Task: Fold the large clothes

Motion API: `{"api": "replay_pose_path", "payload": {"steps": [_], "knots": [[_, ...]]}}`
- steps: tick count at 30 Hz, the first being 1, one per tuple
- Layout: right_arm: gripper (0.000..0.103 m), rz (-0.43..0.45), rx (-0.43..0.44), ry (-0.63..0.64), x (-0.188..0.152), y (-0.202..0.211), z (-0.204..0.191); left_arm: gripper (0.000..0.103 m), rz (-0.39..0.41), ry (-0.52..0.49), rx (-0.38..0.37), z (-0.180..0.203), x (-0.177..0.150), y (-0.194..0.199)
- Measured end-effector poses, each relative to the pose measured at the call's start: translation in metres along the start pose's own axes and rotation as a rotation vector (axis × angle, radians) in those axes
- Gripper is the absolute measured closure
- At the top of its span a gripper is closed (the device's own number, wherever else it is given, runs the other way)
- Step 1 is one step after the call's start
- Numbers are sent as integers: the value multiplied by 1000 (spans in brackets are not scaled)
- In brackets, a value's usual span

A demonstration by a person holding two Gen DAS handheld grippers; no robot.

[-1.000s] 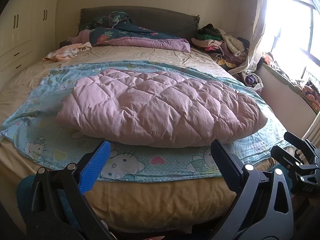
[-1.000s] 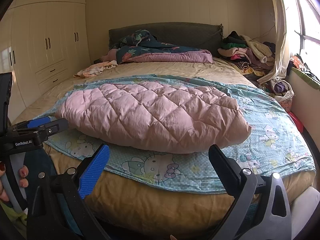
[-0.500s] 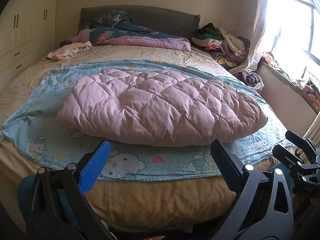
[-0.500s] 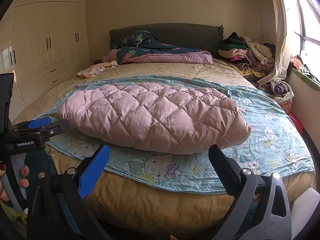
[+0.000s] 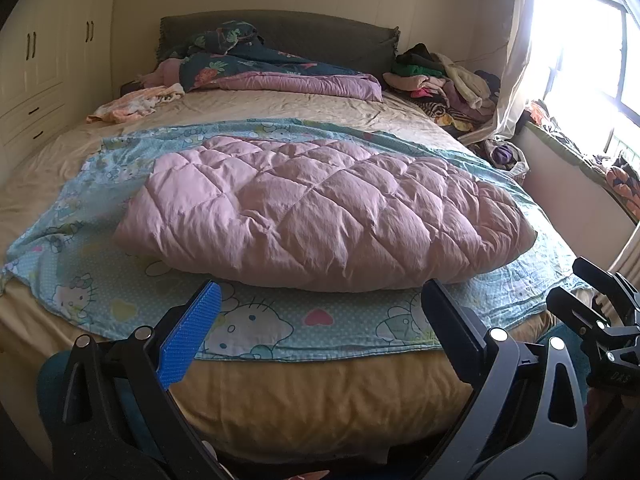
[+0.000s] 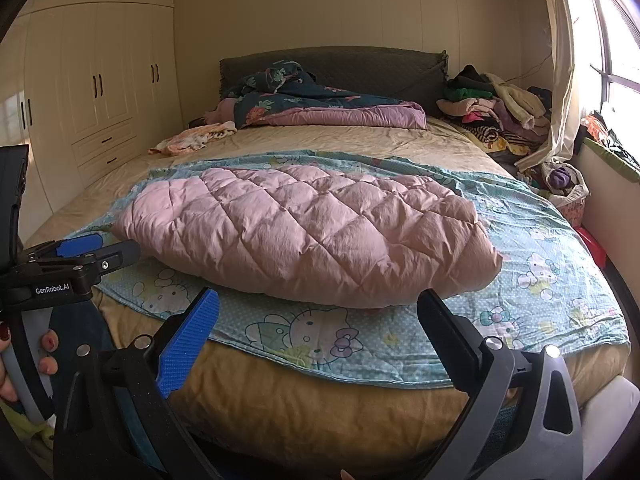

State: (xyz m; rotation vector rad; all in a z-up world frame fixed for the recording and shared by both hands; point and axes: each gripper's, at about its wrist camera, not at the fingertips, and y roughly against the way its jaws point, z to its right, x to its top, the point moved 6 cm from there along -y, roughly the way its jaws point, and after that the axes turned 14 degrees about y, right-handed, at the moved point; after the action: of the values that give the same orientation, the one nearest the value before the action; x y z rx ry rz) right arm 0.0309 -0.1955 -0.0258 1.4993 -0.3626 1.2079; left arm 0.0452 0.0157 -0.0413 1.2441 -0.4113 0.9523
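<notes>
A folded pink quilted garment (image 5: 320, 208) (image 6: 304, 236) lies puffed up on a light-blue cartoon-print sheet (image 5: 100, 280) (image 6: 540, 280) spread over the bed. My left gripper (image 5: 320, 308) hovers open off the foot of the bed, short of the sheet's near edge, with nothing between its fingers. My right gripper (image 6: 318, 316) is also open and empty, level with the same edge. In the right wrist view the left gripper (image 6: 76, 256) shows at the left, held by a hand (image 6: 24, 360). The right gripper's fingers (image 5: 592, 296) appear at the right of the left wrist view.
The bed (image 5: 320, 384) has a dark headboard, a rumpled dark floral duvet (image 5: 256, 60) and a small peach cloth (image 5: 132, 104) near the pillows. A pile of clothes (image 5: 444, 80) sits at the far right corner. White wardrobes (image 6: 92, 80) stand left; a window and sill run along the right.
Both grippers have barely shifted; the views have drifted very slightly. The pink garment and sheet lie as before, and both grippers stay open.
</notes>
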Motion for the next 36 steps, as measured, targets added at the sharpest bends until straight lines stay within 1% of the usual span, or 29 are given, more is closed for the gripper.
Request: {"api": "replay_pose_path", "payload": {"steps": [36], "knots": [[4, 4, -10, 4, 5, 4, 3, 9, 3, -7, 9, -5, 0, 2]]}}
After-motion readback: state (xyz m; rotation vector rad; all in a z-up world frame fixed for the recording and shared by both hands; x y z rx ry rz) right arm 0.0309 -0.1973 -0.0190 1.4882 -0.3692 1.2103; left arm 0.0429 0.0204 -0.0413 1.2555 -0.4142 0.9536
